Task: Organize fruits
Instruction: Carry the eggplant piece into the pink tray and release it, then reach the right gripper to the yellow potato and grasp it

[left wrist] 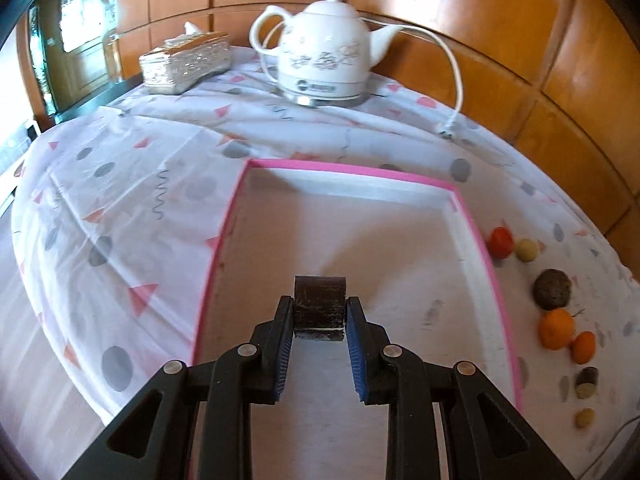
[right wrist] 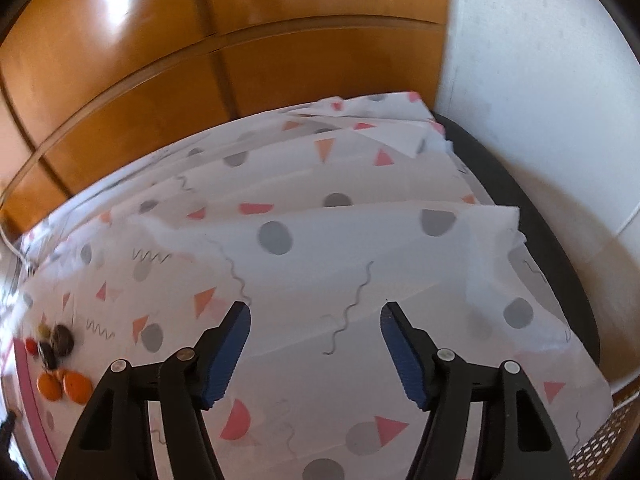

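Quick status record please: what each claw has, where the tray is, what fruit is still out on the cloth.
left claw: shut on a dark block, over the tray
right claw: open, nothing between its pads, over bare cloth
tray: pink-rimmed, nothing lying in it
fruit outside: row right of the tray, red fruit, dark round one, two orange ones
behind: kettle, tissue box
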Demonstrator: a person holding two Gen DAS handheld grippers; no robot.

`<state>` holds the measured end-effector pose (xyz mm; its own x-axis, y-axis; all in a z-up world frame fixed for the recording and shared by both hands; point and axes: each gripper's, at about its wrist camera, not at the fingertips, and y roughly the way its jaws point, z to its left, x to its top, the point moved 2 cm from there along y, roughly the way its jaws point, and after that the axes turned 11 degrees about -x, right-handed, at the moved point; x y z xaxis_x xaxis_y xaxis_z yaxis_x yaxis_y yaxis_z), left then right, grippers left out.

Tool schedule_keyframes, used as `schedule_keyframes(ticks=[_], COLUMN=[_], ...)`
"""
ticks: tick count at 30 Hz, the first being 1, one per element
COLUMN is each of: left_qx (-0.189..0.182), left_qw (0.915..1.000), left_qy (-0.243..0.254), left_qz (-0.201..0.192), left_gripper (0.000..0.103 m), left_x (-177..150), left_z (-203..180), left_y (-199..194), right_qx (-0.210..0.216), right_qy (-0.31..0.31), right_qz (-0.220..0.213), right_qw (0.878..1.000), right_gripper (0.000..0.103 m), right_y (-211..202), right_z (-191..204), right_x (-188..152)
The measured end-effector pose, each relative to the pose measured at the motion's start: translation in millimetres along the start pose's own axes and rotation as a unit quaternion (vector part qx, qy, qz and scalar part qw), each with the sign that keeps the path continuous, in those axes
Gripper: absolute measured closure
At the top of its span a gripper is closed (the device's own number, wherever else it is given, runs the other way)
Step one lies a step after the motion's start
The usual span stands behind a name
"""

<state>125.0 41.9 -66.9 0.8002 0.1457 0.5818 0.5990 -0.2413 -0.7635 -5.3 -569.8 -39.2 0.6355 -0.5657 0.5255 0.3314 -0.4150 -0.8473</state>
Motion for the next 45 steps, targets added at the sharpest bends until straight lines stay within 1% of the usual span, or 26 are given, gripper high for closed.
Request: schedule_keyframes(ticks=[1, 3, 7, 8, 10, 11, 12, 14, 19, 23, 25, 29, 32, 35, 38, 42, 45], left_qx=[0.001, 0.007, 0.007, 0.006, 0.002, 0.002, 0.002, 0.002, -0.001, -0.003, -0.002, -0.008, -0.011, -0.012, -0.012, -0.013, -0.018], left_qw=[1.0000, 1.0000, 0.9999, 0.9999, 0.9998, 0.9997, 0.9995, 0.9991, 0.9981, 0.9965, 0.9956, 0.9949, 0.9947, 0.9941, 0.9933, 0.9921, 0.9914], left_qy=[0.000, 0.003, 0.004, 0.004, 0.007, 0.012, 0.021, 0.031, 0.050, 0.069, 0.078, 0.086, 0.088, 0.094, 0.099, 0.105, 0.112], left_qz=[-0.002, -0.006, -0.011, -0.012, -0.016, -0.020, -0.024, -0.029, -0.037, -0.047, -0.051, -0.053, -0.052, -0.054, -0.060, -0.068, -0.065], left_gripper=[0.076, 0.071, 0.070, 0.067, 0.058, 0.052, 0.049, 0.047, 0.044, 0.039, 0.037, 0.034, 0.034, 0.033, 0.029, 0.025, 0.022], left_x=[-2, -6, -11, -11, -12, -14, -15, -18, -24, -31, -35, -43, -47, -51, -54, -56, -59], left_z=[0, -1, -1, -1, -3, -5, -7, -11, -16, -23, -25, -28, -29, -30, -31, -34, -37], left_y=[-1, -6, -13, -15, -19, -23, -27, -32, -44, -56, -60, -67, -70, -74, -80, -86, -87], right_qx=[0.002, 0.007, 0.018, 0.025, 0.044, 0.058, 0.070, 0.085, 0.100, 0.128, 0.143, 0.188, 0.232, 0.263, 0.287, 0.288, 0.276], right_qy=[-0.004, -0.012, -0.026, -0.032, -0.044, -0.053, -0.064, -0.093, -0.141, -0.183, -0.209, -0.264, -0.306, -0.341, -0.380, -0.426, -0.450], right_qz=[-0.001, -0.001, 0.000, 0.001, 0.001, -0.001, -0.004, -0.010, -0.015, -0.020, -0.021, -0.022, -0.015, -0.008, 0.002, 0.009, 0.014], right_qw=[1.000, 1.000, 0.999, 0.999, 0.998, 0.997, 0.995, 0.992, 0.985, 0.974, 0.967, 0.946, 0.923, 0.902, 0.879, 0.858, 0.849], right_gripper=[0.035, 0.035, 0.037, 0.038, 0.039, 0.040, 0.040, 0.040, 0.042, 0.045, 0.047, 0.050, 0.051, 0.053, 0.055, 0.055, 0.055], right_y=[0, 0, 1, 1, -1, -2, -4, -9, -17, -25, -29, -42, -53, -62, -69, -72, -68], right_z=[2, 6, 12, 14, 21, 25, 30, 43, 64, 81, 92, 114, 130, 144, 158, 175, 186], right_x=[0, -2, -3, -3, -5, -6, -8, -12, -26, -35, -42, -60, -76, -93, -111, -133, -145])
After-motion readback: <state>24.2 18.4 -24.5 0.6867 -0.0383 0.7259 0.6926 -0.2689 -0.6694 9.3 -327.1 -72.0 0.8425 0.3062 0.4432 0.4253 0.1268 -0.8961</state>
